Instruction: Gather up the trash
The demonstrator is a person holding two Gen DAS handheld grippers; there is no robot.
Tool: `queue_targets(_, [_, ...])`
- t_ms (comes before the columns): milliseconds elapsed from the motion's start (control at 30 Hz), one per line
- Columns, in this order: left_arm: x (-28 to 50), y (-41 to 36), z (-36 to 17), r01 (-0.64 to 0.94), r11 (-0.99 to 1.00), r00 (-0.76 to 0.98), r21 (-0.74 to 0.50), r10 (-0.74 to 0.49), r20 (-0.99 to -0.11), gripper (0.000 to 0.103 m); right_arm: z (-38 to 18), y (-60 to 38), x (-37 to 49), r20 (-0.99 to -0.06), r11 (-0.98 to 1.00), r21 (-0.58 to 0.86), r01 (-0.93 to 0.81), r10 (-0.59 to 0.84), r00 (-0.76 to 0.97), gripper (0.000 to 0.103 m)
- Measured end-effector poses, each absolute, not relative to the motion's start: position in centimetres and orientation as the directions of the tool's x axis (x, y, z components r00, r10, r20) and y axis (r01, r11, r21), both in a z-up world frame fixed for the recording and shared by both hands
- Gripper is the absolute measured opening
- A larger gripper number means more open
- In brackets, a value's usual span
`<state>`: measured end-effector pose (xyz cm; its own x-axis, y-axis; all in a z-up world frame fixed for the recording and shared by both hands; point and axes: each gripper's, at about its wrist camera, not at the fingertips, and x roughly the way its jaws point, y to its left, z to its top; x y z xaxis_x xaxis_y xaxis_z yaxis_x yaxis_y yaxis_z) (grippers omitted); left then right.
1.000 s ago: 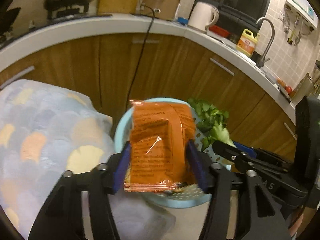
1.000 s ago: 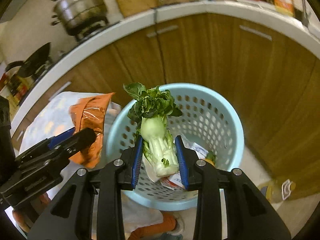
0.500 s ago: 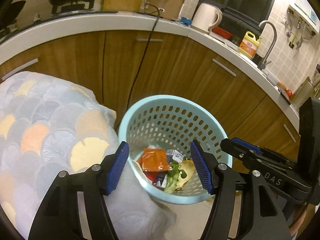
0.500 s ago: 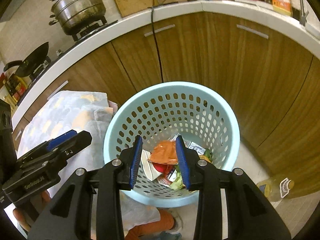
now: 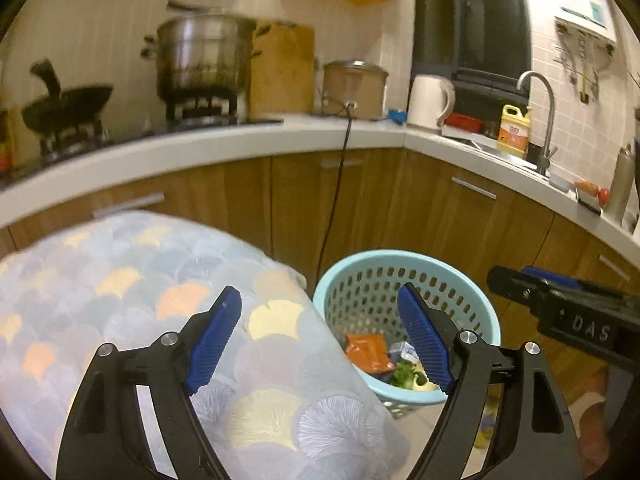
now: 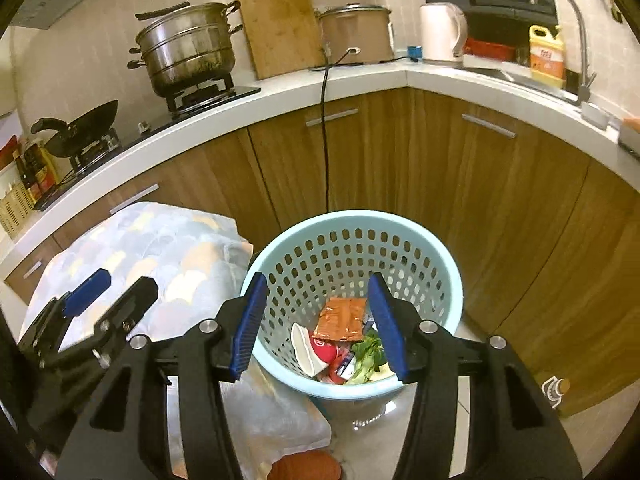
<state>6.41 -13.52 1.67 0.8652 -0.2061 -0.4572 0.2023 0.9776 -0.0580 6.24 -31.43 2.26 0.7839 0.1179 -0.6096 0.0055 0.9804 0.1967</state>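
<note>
A: Looks near the end of the collecting. In the light-blue basket (image 6: 448, 276) already lying: orange packet (image 6: 343, 319), a paper cup with red print (image 6: 310, 350), green leaves (image 6: 366, 354), some small printed wrappers.

B: Agreed, judging only from how things lie. Both tools empty? Left gripper (image 5: 320, 336) spread wide, nothing between the blue pads (image 5: 214, 334). Right gripper (image 6: 316, 326) released too, hanging just above the basket mouth (the trash visible straight through the gap).

A: Yes, neither grasping anything. Left to do: hard to say. No loose trash seen on the patterned cloth (image 5: 120, 280) beside the basket. Near the floor at the right edge, a bottle-like thing (image 6: 554, 390), partly cut off; cannot tell whether trash or not.

B: Now the room, from big to small. Kitchen with white curved countertop (image 6: 280, 92) and brown wooden cabinets (image 6: 500, 208) under it. Pale tiled floor under the basket.

A: On the counter: steel steamer pot (image 6: 186, 58) on the gas stove, black wok (image 6: 80, 128) to its left, wooden cutting board (image 6: 280, 28) leaning on the wall, rice cooker (image 6: 354, 32) with black cord hanging down the cabinet front.

B: Then smaller: white kettle (image 6: 442, 32), yellow detergent bottle (image 6: 546, 56), tap (image 6: 568, 12) over the sink.
</note>
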Motion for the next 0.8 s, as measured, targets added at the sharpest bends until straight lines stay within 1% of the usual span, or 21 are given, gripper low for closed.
queue_targets(67, [6.1,-13.9,1.6,0.201,0.979,0.875,-0.028,-0.193,-0.443,0.078,2.3,-31.3,5.9,-0.604,0.979,0.205,0.016,0.114,0.789,0.049])
queue_targets(133, [6.0,-14.2,1.6,0.211,0.977,0.873,-0.012,-0.194,-0.448,0.078,2.5,-31.1,5.6,-0.596,0.981,0.189,0.032,0.088,0.798,0.049])
queue_targets(233, [5.7,-13.8,1.8,0.209,0.978,0.876,-0.023,-0.197,-0.441,0.079,2.8,-30.7,5.2,-0.582,0.984,0.169,0.055,0.055,0.811,0.049])
queue_targets(333, [5.4,-13.1,1.9,0.184,0.982,0.882,-0.031,-0.179,-0.437,0.083,2.9,-30.2,4.9,-0.567,0.986,0.156,0.066,0.035,0.823,0.049])
queue_targets(433, [5.4,-12.5,1.9,0.186,0.981,0.876,-0.052,-0.190,-0.443,0.083,2.7,-29.8,4.8,-0.562,0.987,0.143,0.078,0.016,0.827,0.054])
queue_targets(500, [5.2,-12.3,2.0,0.174,0.983,0.884,-0.052,-0.179,-0.432,0.083,2.6,-29.6,4.6,-0.557,0.987,0.136,0.085,0.006,0.831,0.054])
queue_targets(800, [5.4,-11.9,2.1,0.145,0.988,0.890,-0.059,-0.157,-0.428,0.083,2.4,-29.8,4.7,-0.551,0.988,0.112,0.104,-0.025,0.834,0.055])
